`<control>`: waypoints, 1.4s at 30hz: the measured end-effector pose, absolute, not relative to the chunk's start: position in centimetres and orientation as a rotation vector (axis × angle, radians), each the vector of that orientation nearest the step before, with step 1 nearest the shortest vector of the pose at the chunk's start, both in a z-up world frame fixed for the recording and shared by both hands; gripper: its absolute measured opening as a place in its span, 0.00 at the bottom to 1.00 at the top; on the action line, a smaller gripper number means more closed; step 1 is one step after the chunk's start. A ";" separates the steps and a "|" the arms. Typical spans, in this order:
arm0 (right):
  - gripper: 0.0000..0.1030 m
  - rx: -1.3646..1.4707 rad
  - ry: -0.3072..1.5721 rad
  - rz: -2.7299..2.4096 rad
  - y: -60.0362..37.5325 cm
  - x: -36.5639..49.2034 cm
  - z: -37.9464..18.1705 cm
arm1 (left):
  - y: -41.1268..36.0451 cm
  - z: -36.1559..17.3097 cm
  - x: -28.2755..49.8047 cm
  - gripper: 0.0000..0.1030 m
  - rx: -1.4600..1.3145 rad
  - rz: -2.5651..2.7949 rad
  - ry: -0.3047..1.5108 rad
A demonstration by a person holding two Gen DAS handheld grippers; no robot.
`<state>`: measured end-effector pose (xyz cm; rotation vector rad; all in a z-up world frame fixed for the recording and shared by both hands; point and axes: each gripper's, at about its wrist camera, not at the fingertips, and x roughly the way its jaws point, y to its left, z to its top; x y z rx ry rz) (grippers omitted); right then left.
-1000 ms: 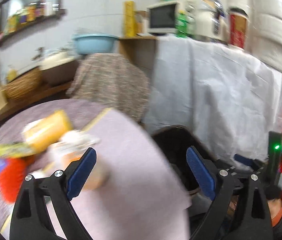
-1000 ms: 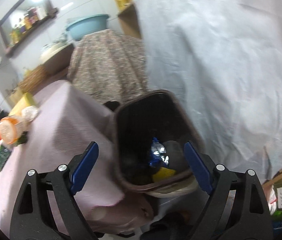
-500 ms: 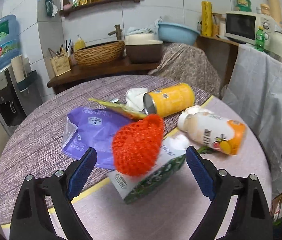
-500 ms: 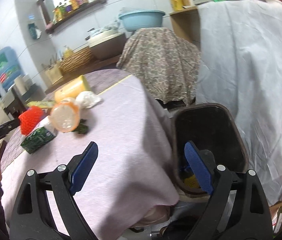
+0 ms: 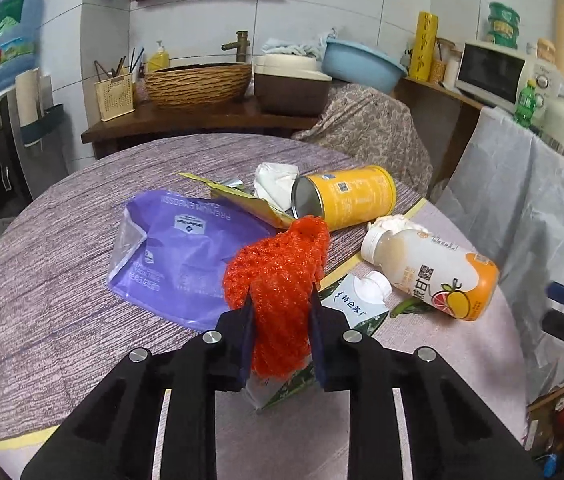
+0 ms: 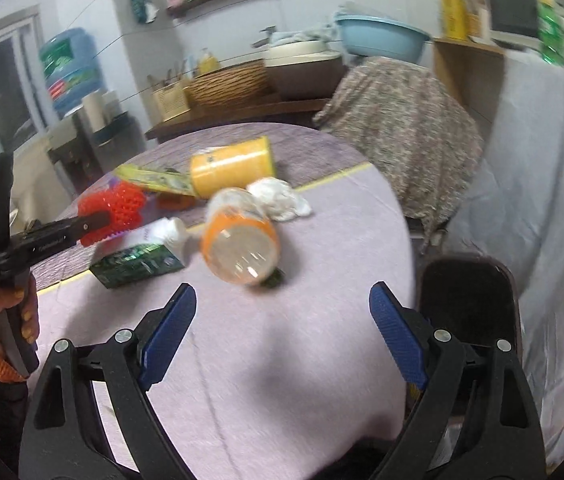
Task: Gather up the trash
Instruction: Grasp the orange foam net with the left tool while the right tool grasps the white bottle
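Observation:
My left gripper [image 5: 281,312] is shut on a red foam net [image 5: 278,276] over the round table [image 5: 42,312]. The net also shows in the right wrist view [image 6: 116,210]. Around it lie a purple bag [image 5: 178,252], a yellow can [image 5: 346,198], a juice bottle [image 5: 434,268], a green carton [image 5: 356,308], a yellow wrapper [image 5: 242,200] and a white tissue [image 5: 276,178]. My right gripper [image 6: 282,326] is open and empty above the table's near edge, short of the bottle [image 6: 242,236]. The dark trash bin [image 6: 468,292] stands to its right, below the table.
A wooden counter [image 5: 202,120] with a woven basket [image 5: 198,82] and a brown pot stands behind the table. A patterned cloth covers something at the back right [image 5: 366,124]. A white sheet [image 5: 522,200] drapes the shelf on the right.
My left gripper swung from the bin to the table and shut on the red foam net. My right gripper turned from the bin toward the table and stayed open.

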<state>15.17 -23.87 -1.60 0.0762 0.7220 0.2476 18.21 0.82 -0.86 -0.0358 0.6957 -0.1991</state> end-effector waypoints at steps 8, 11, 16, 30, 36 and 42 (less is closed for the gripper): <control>0.85 -0.184 0.909 0.360 -16.1 23.2 -0.7 | 3.1 0.8 15.0 0.22 -0.078 -0.206 0.637; 0.85 -0.260 1.004 0.327 -14.7 25.8 -1.8 | 3.4 0.9 14.3 0.22 -0.062 -0.201 0.626; 0.85 -0.385 1.156 0.318 -12.9 29.0 -3.9 | 3.6 0.4 14.2 0.22 -0.072 -0.214 0.635; 0.59 -0.520 1.247 0.306 -12.3 28.6 -6.2 | 3.9 0.6 13.8 0.22 -0.082 -0.222 0.625; 0.59 -0.391 1.146 0.382 -13.8 24.8 -3.5 | 3.4 1.0 13.2 0.22 -0.073 -0.230 0.616; 0.59 -0.221 1.031 0.428 -16.7 21.3 -1.5 | 1.9 2.3 12.6 0.22 -0.068 -0.255 0.595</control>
